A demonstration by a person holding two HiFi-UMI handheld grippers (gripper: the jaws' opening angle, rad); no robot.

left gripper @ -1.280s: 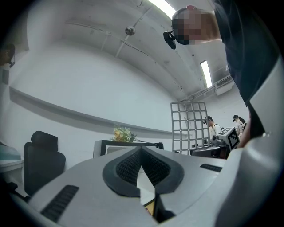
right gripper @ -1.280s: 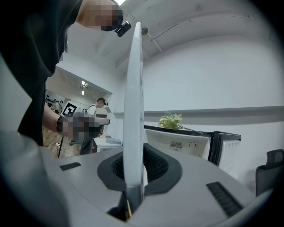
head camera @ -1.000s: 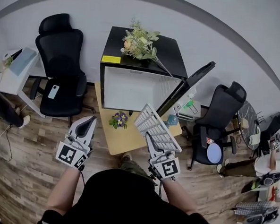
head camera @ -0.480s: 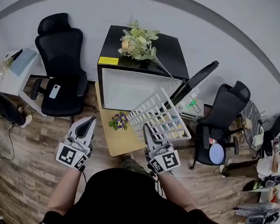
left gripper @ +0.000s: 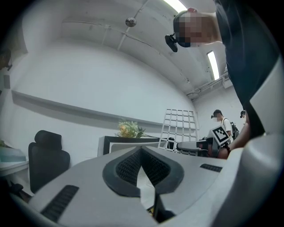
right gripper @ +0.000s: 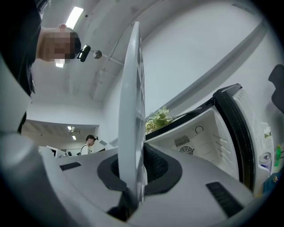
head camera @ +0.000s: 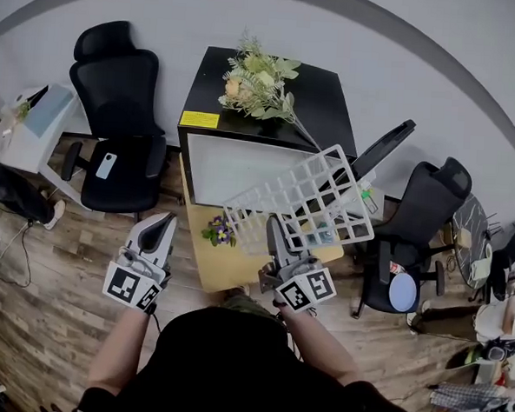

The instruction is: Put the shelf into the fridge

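Setting was an office-type room. Evidence: black swivel chair (head camera: 113,148) at left, second chair (head camera: 417,228) at right, white desk (head camera: 19,141) by the wall, wood-plank floor (head camera: 42,318), ceiling strip light (left gripper: 212,65). Small black fridge (head camera: 264,97) stood on a low table (head camera: 195,260).

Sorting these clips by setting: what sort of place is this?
Likely an office or lab room: a black office chair, a white desk at the left, and a small open fridge.
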